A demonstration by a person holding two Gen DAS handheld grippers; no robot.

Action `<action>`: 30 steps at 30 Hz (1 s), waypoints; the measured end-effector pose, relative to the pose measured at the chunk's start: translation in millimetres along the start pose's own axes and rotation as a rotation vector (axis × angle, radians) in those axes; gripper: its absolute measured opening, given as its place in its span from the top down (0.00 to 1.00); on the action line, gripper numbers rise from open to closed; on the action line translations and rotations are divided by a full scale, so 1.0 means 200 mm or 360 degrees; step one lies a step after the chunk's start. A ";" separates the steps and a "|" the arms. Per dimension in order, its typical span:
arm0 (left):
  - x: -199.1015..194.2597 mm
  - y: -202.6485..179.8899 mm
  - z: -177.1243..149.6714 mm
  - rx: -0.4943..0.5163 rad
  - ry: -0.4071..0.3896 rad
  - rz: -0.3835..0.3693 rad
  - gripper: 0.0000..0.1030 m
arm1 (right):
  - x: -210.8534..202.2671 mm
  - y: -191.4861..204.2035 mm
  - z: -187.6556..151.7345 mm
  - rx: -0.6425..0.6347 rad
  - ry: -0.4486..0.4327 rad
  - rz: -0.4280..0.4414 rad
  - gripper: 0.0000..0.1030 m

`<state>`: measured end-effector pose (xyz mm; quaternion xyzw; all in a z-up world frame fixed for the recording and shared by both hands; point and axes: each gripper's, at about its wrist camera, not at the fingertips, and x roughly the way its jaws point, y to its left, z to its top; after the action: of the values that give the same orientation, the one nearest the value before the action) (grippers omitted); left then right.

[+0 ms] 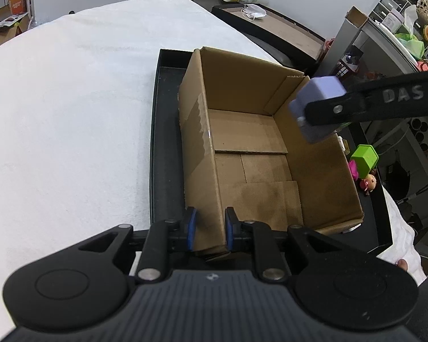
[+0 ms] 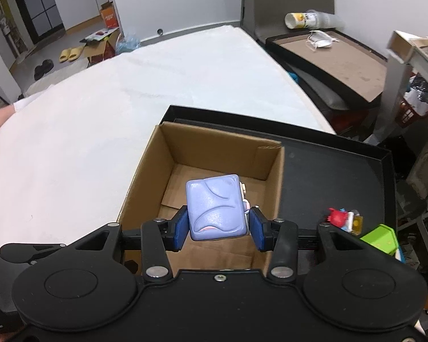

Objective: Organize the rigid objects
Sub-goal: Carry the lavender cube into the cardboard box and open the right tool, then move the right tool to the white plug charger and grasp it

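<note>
- The left gripper (image 1: 209, 228) is pinching the near wall of the open cardboard box (image 1: 197, 131), steadying it inside the black tray (image 1: 159, 148).
- The right gripper (image 2: 218, 228) is clamping a lilac cube toy (image 2: 216, 209), hanging above the box's right half; the empty floor is lying straight below.
- A green block (image 2: 381, 239) and small figures, somewhat blurred, are waiting on the tray, right of the box.

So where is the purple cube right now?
Clamped in the right hand-held gripper, the purple cube hangs over the open cardboard box; the left wrist view shows it above the box's right wall.
</note>
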<state>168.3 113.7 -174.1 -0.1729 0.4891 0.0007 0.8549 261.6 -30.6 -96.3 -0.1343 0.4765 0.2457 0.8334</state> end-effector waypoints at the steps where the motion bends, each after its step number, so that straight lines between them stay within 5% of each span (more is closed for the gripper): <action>1: 0.00 0.00 0.00 0.0000 -0.0001 -0.0002 0.82 | 0.02 0.01 0.00 -0.0009 0.0011 0.0004 0.58; 14: 0.00 0.01 0.00 -0.0020 -0.0006 -0.0020 0.81 | 0.07 0.17 0.09 -0.0113 -0.0019 0.0032 0.57; 30: 0.02 0.00 0.00 -0.0021 0.0011 0.0009 0.80 | -0.06 0.00 0.04 -0.0093 -0.0046 0.0083 0.47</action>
<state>170.3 114.0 -177.4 -0.1771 0.4924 0.0058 0.8521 262.6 -29.0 -82.1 -0.1425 0.4603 0.2830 0.8293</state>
